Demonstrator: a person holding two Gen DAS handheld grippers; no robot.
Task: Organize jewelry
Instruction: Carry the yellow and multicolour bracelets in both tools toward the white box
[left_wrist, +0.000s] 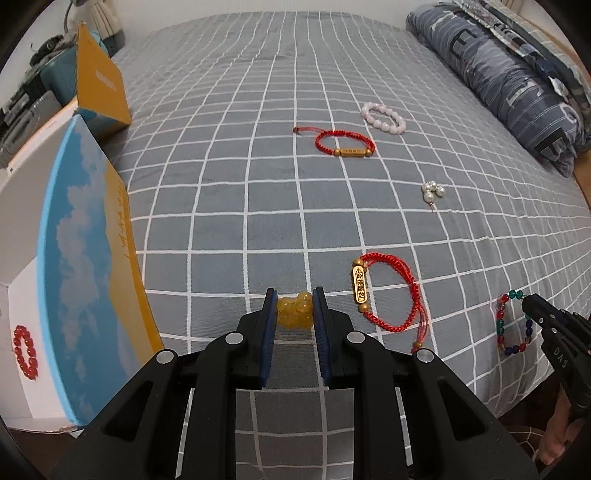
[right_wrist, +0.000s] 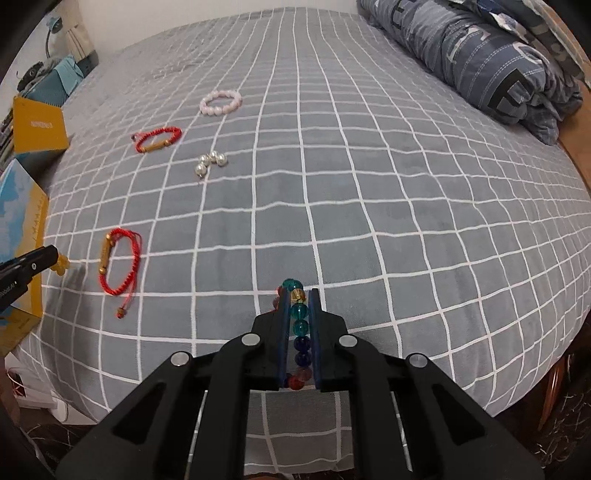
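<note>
My left gripper (left_wrist: 294, 301) is shut on a yellow bead bracelet (left_wrist: 295, 313), bunched between its pads just above the bed. My right gripper (right_wrist: 298, 295) is shut on a multicolour bead bracelet (right_wrist: 300, 328) of teal, blue and red beads; it also shows in the left wrist view (left_wrist: 511, 323). A red cord bracelet with a gold bar (left_wrist: 384, 291) lies between the two grippers. A second red cord bracelet (left_wrist: 345, 144), a pink bead bracelet (left_wrist: 384, 117) and a pearl cluster (left_wrist: 432, 191) lie farther back. A red bead bracelet (left_wrist: 25, 351) lies inside the open box (left_wrist: 22, 295) at left.
The bed has a grey sheet with a white grid (left_wrist: 258, 184). The box lid with a sky print (left_wrist: 85, 258) stands along the bed's left edge. A yellow box (left_wrist: 99, 88) stands behind it. A folded blue quilt (left_wrist: 509, 74) lies at the far right.
</note>
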